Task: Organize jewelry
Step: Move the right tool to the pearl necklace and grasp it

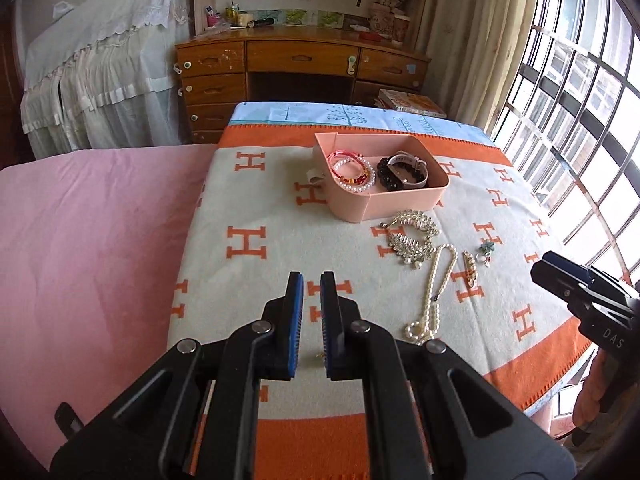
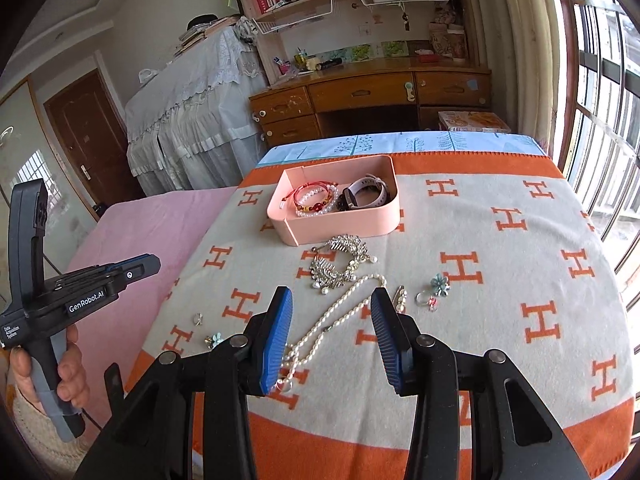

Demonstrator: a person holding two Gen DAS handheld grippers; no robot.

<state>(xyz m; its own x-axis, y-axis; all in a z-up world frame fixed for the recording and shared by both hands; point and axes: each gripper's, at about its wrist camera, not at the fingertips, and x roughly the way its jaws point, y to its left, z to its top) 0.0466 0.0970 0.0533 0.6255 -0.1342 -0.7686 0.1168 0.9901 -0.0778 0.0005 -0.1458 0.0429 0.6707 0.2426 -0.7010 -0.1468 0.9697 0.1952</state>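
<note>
A pink box on the orange-and-cream blanket holds bead bracelets and a watch. In front of it lie a rhinestone comb, a pearl necklace, a hair clip and a flower ring. My right gripper is open, above the necklace. My left gripper is nearly closed and empty, left of the jewelry; in the right wrist view it hovers over the pink bed.
Two small earrings lie on the blanket's near left. A pink bedsheet is to the left, a wooden desk behind, a barred window on the right.
</note>
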